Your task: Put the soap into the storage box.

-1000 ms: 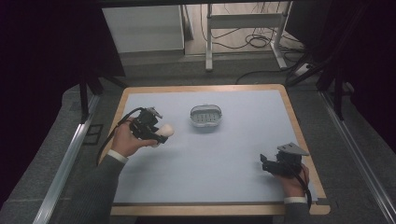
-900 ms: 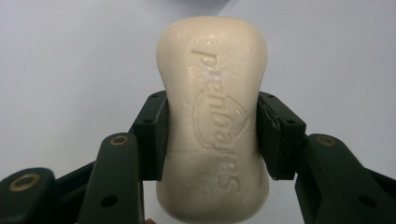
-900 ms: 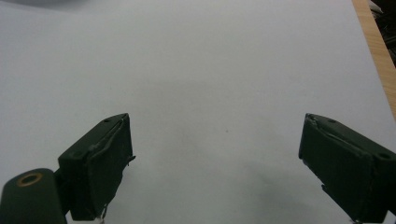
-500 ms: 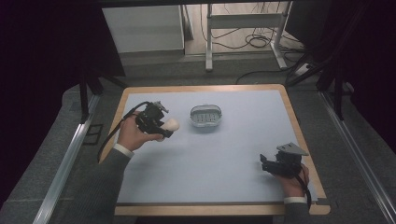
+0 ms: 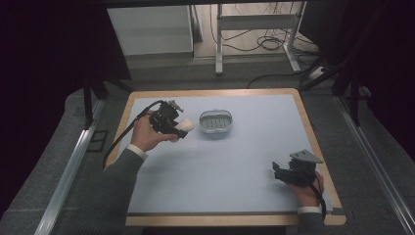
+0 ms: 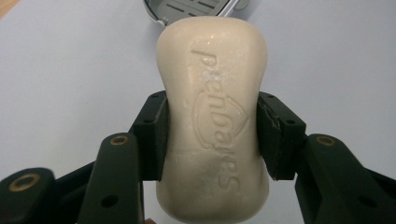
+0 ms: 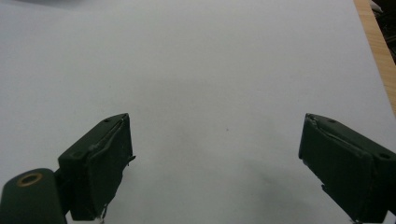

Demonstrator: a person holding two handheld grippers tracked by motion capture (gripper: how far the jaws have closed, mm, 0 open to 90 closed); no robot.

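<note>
- The worktop has a pale blue-grey mat with a wooden border; beyond its far edge lie a grey floor, a white cabinet, a metal frame and loose cables.
- A small grey soap dish with a slotted floor sits on the mat toward the far side, a little left of the middle. In the left gripper view its rim shows just past the far end of the soap.
- Nothing lies between the soap and the dish; the mat around both is bare.
- The left tongs are held above the mat, just left of the dish and pointing toward it, with a black cable trailing off toward the worktop's left edge.
- They are clenched on a cream bar of soap: each black pad presses a long side of the bar at its narrow waist. The bar sticks out well past the pads, lettered face up.
- In the high view the soap is the pale lump at the tip of the left tongs, near the dish but apart from it, and off the mat.
- The right tongs rest near the worktop's near right corner, well apart from soap and dish, the grey three-cornered plate on top.
- In the right gripper view the right tongs stand wide apart and released, with only bare mat between the pads and the wooden edge at the right.
</note>
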